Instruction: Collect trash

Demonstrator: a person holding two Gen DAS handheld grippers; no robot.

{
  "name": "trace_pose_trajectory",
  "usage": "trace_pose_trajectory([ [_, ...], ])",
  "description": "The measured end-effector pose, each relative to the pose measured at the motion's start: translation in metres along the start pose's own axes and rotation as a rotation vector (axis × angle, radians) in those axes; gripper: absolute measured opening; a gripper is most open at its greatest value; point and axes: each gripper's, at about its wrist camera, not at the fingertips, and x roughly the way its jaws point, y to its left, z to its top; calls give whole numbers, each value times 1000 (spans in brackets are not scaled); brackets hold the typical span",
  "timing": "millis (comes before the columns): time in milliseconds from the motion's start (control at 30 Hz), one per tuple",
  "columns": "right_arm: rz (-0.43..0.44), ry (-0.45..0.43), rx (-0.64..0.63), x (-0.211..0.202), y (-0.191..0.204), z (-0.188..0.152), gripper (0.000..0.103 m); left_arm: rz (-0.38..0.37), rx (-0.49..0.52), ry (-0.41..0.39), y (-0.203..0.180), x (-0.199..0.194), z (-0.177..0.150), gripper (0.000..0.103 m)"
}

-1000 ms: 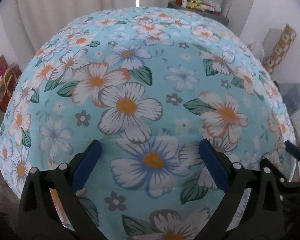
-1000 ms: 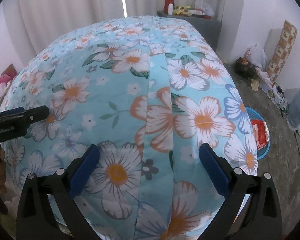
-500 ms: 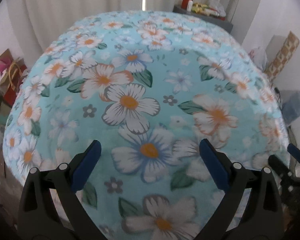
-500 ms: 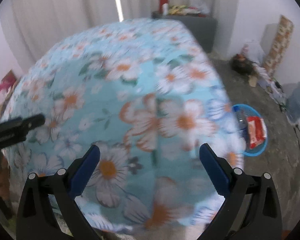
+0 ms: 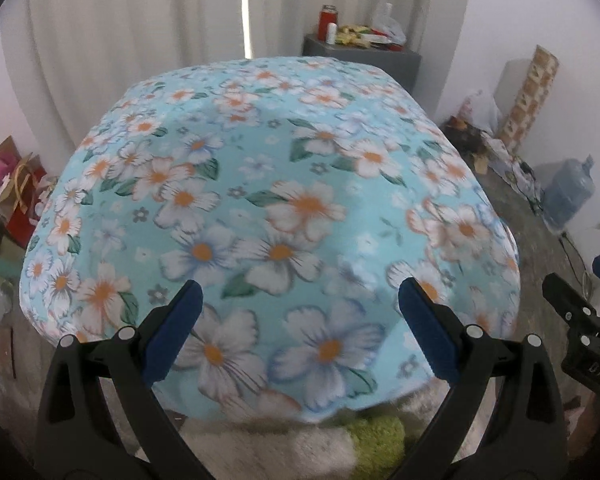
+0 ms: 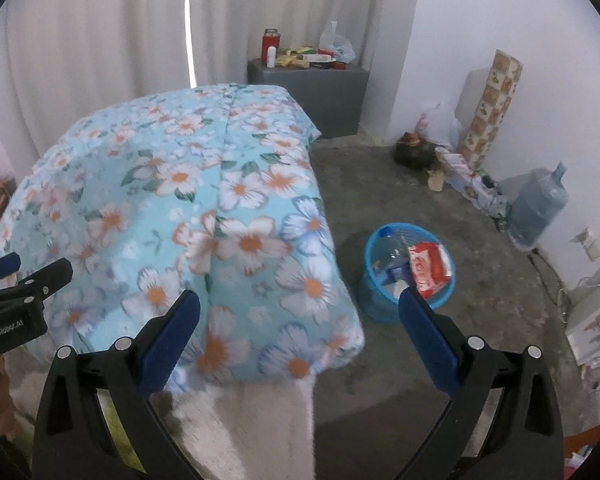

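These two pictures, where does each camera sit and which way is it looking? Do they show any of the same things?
Left wrist view: sits on the left tool, looks forward over the floral bedspread toward the curtain; its open blue-padded fingers show, with the right tool at the right edge.
Right wrist view: sits on the right tool, looks past the floral bedspread corner at the floor and blue trash basket; its open fingers show, with the left tool at the left edge.
Shared: bedspread, curtain, grey cabinet, water jug.

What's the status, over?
Left gripper open, empty. Right gripper open, empty. Round blue plastic basket holds trash, on floor beside floral blue bedsheet.
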Motion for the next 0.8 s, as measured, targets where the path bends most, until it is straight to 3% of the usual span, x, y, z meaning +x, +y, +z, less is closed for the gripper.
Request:
trace_pose_trajectory([
  [800,-109,-1,42,-5,-40,-6,97,14,87,-35,-30,-8,3,94],
])
